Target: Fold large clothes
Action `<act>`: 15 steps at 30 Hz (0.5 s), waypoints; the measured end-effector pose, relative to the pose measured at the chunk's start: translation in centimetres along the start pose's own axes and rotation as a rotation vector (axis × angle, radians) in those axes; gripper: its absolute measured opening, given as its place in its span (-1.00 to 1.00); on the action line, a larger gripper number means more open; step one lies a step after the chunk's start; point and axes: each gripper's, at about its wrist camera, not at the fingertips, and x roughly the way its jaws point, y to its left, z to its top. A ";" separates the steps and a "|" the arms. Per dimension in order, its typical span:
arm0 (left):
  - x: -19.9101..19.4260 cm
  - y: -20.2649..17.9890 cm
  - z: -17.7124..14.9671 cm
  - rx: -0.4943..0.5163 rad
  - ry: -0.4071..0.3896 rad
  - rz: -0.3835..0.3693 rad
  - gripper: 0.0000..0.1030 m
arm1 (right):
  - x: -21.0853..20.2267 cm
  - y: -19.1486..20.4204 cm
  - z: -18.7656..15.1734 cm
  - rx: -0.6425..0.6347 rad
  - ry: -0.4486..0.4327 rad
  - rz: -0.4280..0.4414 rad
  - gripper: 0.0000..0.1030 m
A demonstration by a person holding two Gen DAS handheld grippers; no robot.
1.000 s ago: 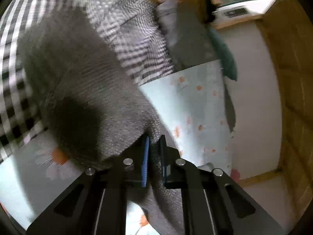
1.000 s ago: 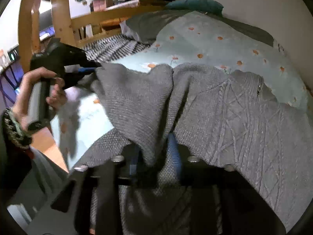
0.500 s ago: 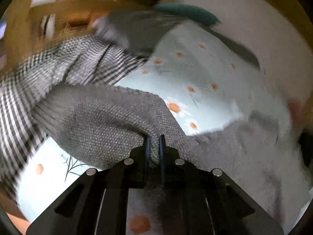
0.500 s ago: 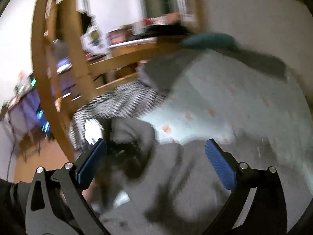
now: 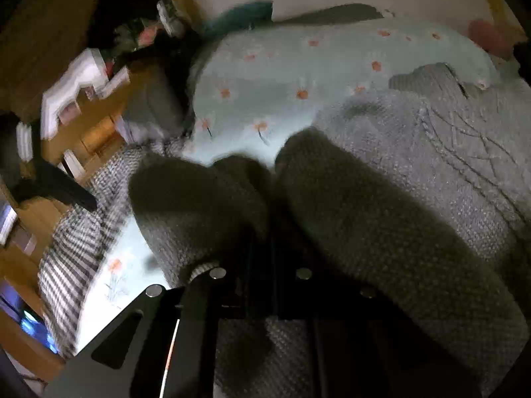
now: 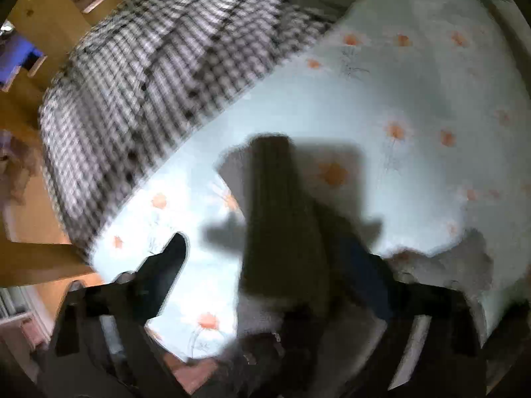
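The grey knitted sweater [image 5: 415, 172] lies spread over the pale blue flowered bedsheet [image 5: 298, 66]. A fold of it is bunched over my left gripper [image 5: 270, 242], which is shut on the knit, its fingertips buried in the cloth. In the right wrist view my right gripper [image 6: 265, 252] points down at the bed, its jaws wide apart and closing. A dark ribbed edge of the sweater [image 6: 282, 205] hangs between them, close to the blue-padded right finger [image 6: 361, 272] and clear of the left finger [image 6: 169, 265]. More grey knit [image 6: 464, 265] shows at the lower right.
A black-and-white checked blanket [image 6: 149, 83] covers the bed's left part, also seen as a checked blanket [image 5: 76, 242] beside the wooden bed frame [image 5: 93, 132]. A teal pillow [image 5: 245, 13] rests against the far wall. Bare bedsheet [image 6: 431, 99] lies beyond the right gripper.
The right gripper let go of the sweater, opened wide and swung down over the bed to the ribbed edge. The left gripper rolled and carried its fold of sweater sideways.
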 end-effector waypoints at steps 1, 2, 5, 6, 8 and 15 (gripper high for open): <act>-0.1 -0.5 -0.2 0.019 -0.012 0.014 -0.87 | 0.1 0.3 0.5 -0.033 0.021 -0.039 0.46; -0.6 -1.0 -0.4 0.030 -0.021 0.020 -0.88 | 0.1 0.3 0.8 -0.035 0.027 -0.024 0.37; -0.9 -1.2 -0.6 0.030 -0.029 0.019 -0.88 | 1.7 -0.8 0.9 -0.015 0.076 -0.074 -0.57; -1.0 -1.3 -0.6 0.029 -0.030 0.019 -0.88 | 1.7 -1.0 0.7 -0.017 0.069 -0.079 -0.81; -1.0 -1.2 -0.5 0.027 -0.032 0.022 -0.88 | 0.2 -1.6 0.2 0.001 -0.005 0.007 -0.81; -4.1 0.0 0.1 -0.061 -0.137 0.037 -0.82 | -8.4 -8.1 -4.8 0.177 -0.317 0.301 -0.82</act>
